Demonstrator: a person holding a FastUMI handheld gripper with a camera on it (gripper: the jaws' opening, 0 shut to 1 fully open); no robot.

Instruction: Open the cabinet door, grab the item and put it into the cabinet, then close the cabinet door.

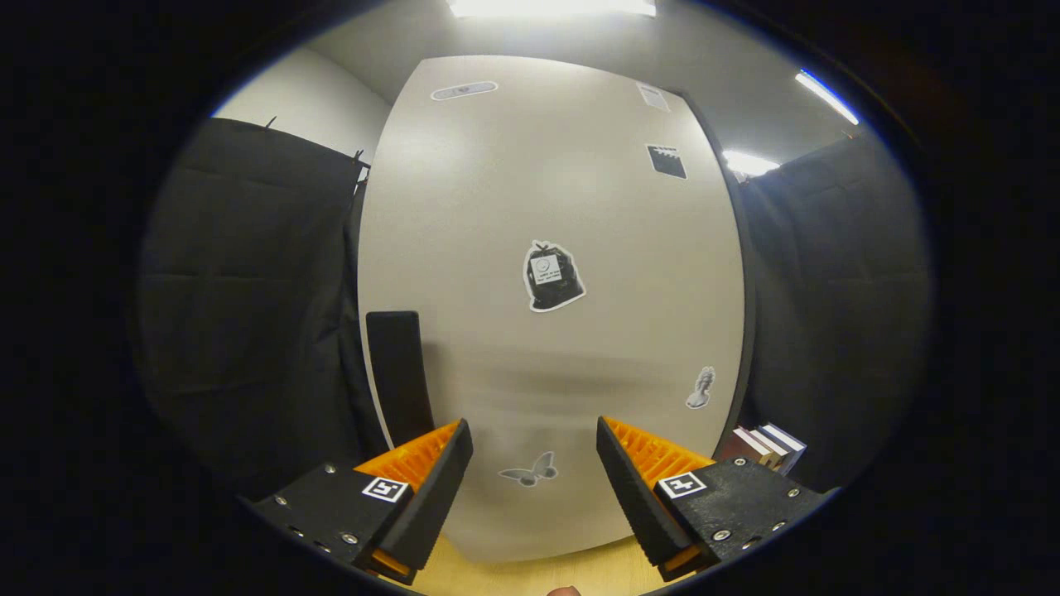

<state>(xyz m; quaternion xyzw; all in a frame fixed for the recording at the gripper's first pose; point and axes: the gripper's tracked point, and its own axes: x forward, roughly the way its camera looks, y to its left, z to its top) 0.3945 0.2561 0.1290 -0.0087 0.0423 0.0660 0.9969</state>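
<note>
A tall pale cabinet door (pixel 546 207) stands shut right ahead of me, with several stickers on its face. A dark upright handle (pixel 399 377) sits on the door's left edge, just beyond my left finger. My gripper (pixel 534 443) is open, its fingers spread wide and close to the door's lower part with nothing between them. A butterfly sticker (pixel 530 472) shows on the door in the gap between the fingers.
Black cloth walls (pixel 248 290) hang on both sides of the cabinet. A few books (pixel 766 447) stand to the right of the cabinet's base, beyond my right finger. A light wooden surface (pixel 538 575) lies below the fingers.
</note>
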